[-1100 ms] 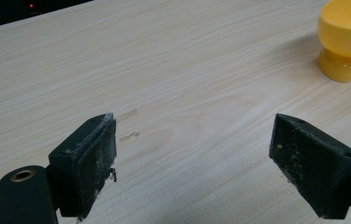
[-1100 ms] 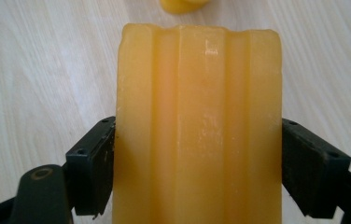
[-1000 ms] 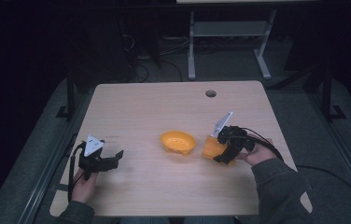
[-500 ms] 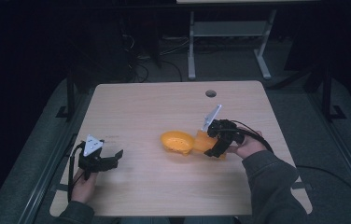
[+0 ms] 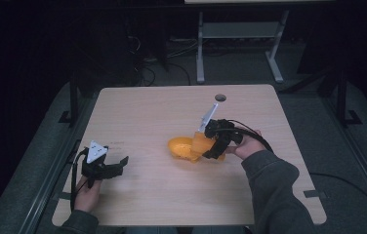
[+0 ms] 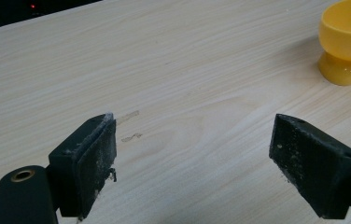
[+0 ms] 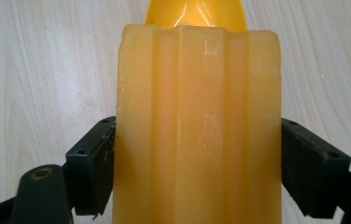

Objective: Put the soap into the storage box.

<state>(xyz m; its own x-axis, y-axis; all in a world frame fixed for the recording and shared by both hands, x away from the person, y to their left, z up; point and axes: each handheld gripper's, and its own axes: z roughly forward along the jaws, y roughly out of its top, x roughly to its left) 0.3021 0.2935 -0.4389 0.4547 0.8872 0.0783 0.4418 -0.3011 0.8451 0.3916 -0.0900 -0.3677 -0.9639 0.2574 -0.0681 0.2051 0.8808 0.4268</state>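
Change: the right gripper (image 5: 210,146) has carried the orange block (image 5: 202,144) leftward, from beside the yellow bowl (image 5: 180,147) to its rim.
Bowl contents: interior not readable from the high view; the block overlaps the bowl's right edge.
Block: pale orange, ribbed lengthwise, waxy, held mid-table.
Right gripper: jaws clamped on the block's two sides.
Left gripper (image 5: 114,166): jaws spread wide over bare table (image 5: 147,112), near the front-left corner.
Hidden: the block's lower end is cut off in the right gripper view.
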